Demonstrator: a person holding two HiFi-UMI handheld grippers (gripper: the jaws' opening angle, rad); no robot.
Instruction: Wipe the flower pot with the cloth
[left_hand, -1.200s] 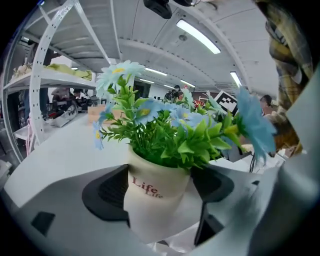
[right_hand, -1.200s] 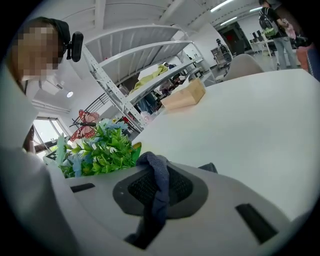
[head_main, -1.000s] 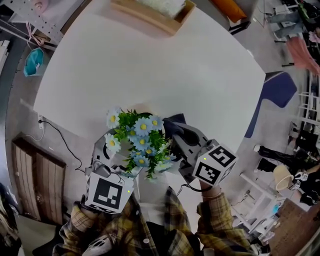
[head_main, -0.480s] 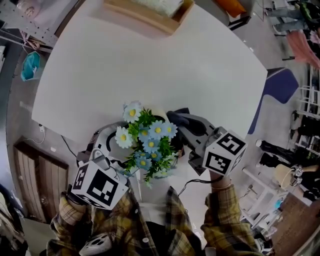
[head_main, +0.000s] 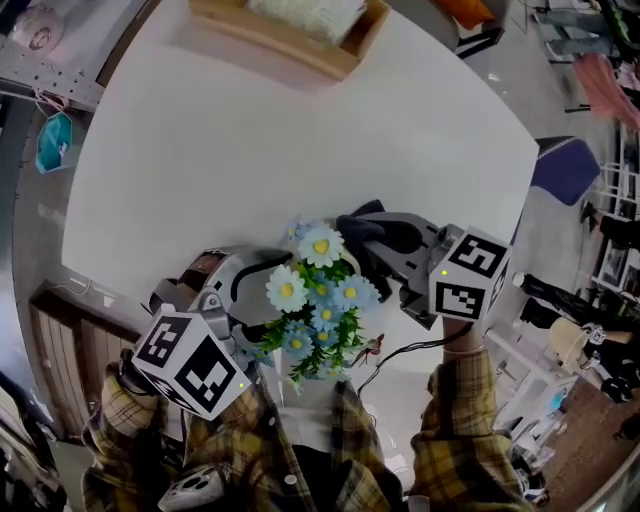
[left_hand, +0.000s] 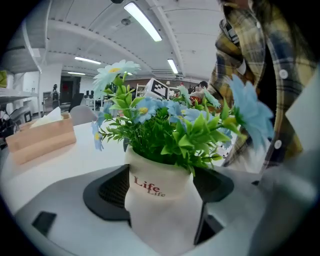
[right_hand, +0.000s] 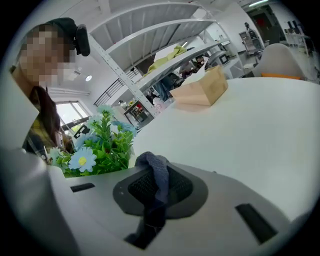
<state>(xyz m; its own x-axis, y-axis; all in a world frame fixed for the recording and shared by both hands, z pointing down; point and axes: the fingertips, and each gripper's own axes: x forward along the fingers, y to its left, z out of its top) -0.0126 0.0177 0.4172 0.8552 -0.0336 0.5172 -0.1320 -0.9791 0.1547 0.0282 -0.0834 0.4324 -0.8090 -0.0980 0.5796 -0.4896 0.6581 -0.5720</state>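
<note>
A white flower pot (left_hand: 162, 200) printed "Life" carries blue daisies and green leaves (head_main: 320, 305). My left gripper (left_hand: 162, 197) is shut on the flower pot and holds it upright above the near table edge. In the head view the pot's body is hidden under the flowers. A dark blue cloth (right_hand: 157, 182) is pinched in my right gripper (right_hand: 159, 187), which is shut on the cloth. That gripper (head_main: 385, 235) sits just right of the flowers, the cloth (head_main: 372, 228) bunched at its tip. Whether the cloth touches the pot cannot be made out.
The white round table (head_main: 300, 140) stretches ahead. A wooden tissue box (head_main: 290, 30) stands at its far edge, also seen as a tan box (right_hand: 200, 90). A blue chair (head_main: 560, 170) is off to the right, and a cable (head_main: 400, 350) hangs near my right arm.
The pot with flowers has moved right and up toward the table. My left gripper has swung left and lower. The right gripper with the cloth has shifted right and farther up.
</note>
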